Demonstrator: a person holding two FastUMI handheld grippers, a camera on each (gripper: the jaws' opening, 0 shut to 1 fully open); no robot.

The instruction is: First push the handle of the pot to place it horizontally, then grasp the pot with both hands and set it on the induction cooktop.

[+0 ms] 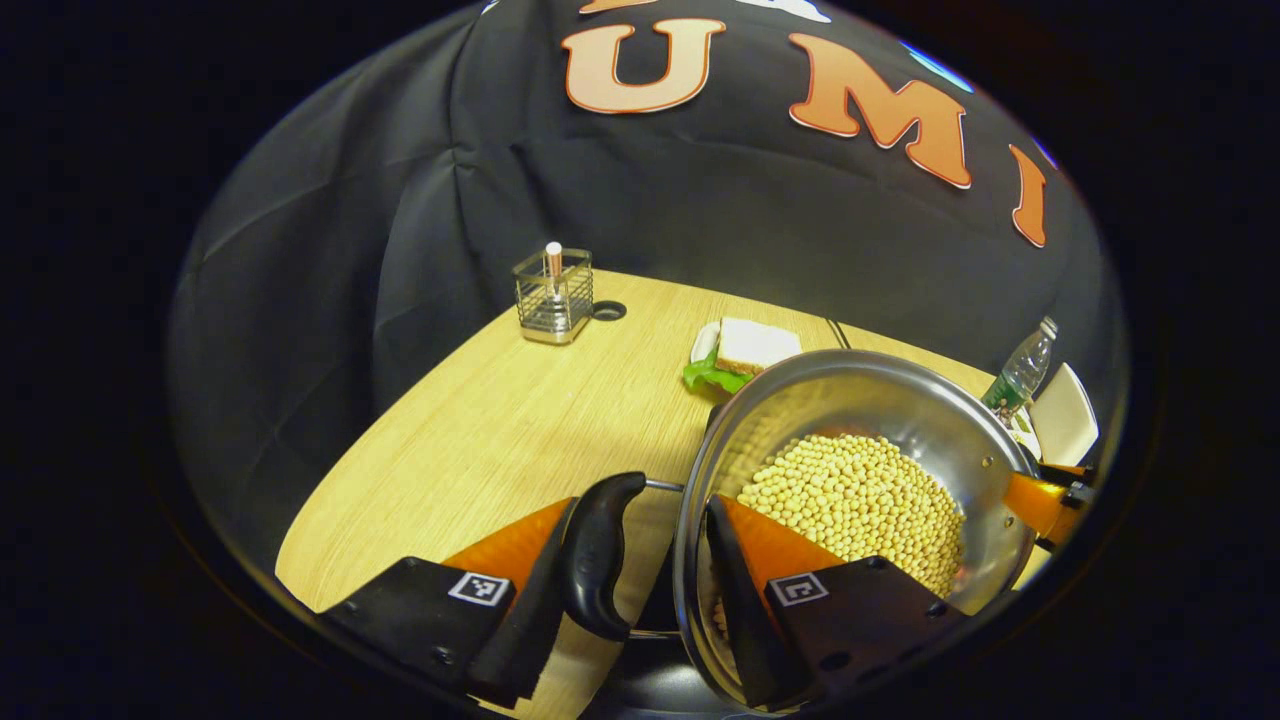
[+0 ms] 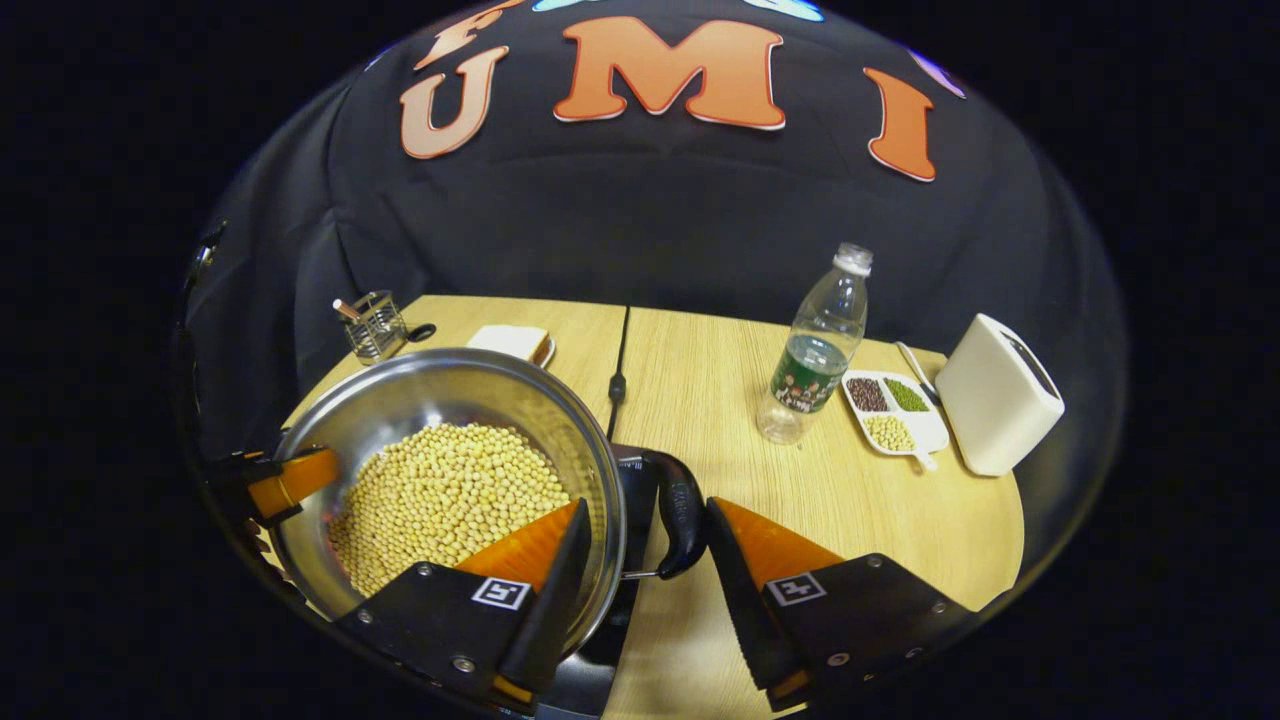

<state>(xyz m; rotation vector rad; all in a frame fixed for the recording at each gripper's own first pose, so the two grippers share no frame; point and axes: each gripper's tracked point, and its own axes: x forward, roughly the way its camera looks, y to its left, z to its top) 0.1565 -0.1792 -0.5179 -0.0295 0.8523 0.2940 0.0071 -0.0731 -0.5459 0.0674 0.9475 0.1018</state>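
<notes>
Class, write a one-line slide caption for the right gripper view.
Right claw straddles the rim and black handle of a steel pot of soybeans on a wooden table.

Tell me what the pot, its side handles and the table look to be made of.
Pot: polished metal, likely stainless steel, going by the mirror-bright wall. Side handles: glossy black, probably moulded plastic, on thin metal wire. Table: pale wood-grain surface, maybe laminate; matte, with a seam down the middle.

Left gripper view: riding close at the pot's (image 1: pixel 860 480) left rim, facing forward across the tabletop (image 1: pixel 500 430) toward the cloth wall. Right gripper view: equally close at the opposite rim, facing likewise. Shared: pot, tabletop, bottle (image 2: pixel 822 340).
</notes>
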